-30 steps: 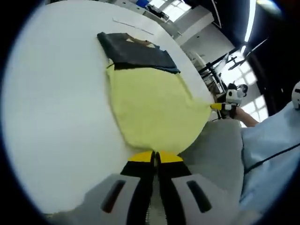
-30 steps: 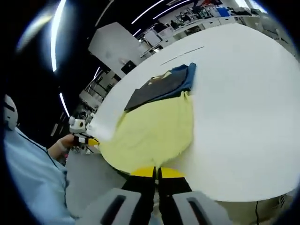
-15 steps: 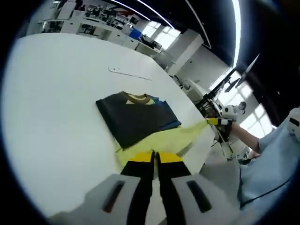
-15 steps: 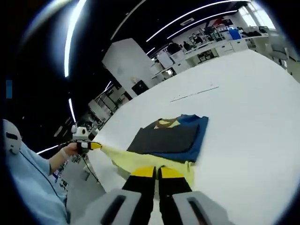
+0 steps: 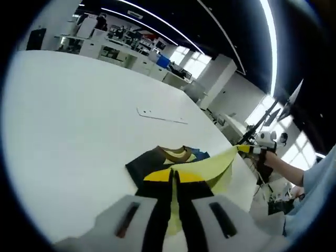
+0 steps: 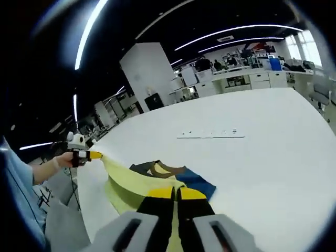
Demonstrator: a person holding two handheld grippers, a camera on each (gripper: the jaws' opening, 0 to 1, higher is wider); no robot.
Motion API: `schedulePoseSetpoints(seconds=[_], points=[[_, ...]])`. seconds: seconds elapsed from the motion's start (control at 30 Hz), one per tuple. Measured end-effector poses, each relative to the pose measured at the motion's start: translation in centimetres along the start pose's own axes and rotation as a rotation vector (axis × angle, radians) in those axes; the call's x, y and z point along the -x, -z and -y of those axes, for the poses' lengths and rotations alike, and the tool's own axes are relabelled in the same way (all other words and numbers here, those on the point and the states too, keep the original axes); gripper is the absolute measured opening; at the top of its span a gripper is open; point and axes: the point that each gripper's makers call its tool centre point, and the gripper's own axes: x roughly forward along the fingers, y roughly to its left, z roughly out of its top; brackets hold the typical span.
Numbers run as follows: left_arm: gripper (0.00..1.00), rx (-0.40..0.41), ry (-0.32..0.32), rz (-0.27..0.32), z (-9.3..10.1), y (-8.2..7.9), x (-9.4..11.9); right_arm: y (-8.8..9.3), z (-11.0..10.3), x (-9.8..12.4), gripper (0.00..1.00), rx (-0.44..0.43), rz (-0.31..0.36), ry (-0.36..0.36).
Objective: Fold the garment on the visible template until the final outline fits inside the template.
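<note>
Both grippers, left gripper (image 5: 173, 176) and right gripper (image 6: 175, 193), are pinching the yellow garment (image 5: 212, 167), lifting it over the white table (image 5: 68, 115); probably 1 fold is underway, more remaining.

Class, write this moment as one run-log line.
left gripper: shut on yellow hem | right gripper: shut on yellow hem | yellow hem: lifted over dark garment | table: white

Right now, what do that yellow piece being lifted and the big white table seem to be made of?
The yellow garment looks like soft matte woven or knit cloth: it drapes and sags between the two grippers. The white table looks like a smooth, hard, faintly glossy board, perhaps laminate; its even, unwrinkled surface suggests that, though I can't be sure.
</note>
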Motion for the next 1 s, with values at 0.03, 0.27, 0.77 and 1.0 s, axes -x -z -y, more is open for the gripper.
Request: schedulePoseSetpoints(seconds=[0.03,0.27,0.77,1.0], points=[[0.0,-0.009,-0.001,0.0,-0.2,-0.2,-0.4,-0.1,0.5,-0.4,0.0,0.001,-0.005,0.011],[0.0,0.047,-0.037,0.034,-2.3,-0.9,-2.5,0.0,2.8,-2.6,0.0,0.004,-0.008,0.047],[0.0,0.106,-0.124,-0.04,-7.1,2.7,-5.2,4.1,6.9,-6.3,0.0,-0.044,-0.106,0.106],[0.0,0.11,-0.154,-0.048,-8.0,4.1,-6.0,5.5,7.5,-7.2,0.0,-0.066,-0.127,0.127]])
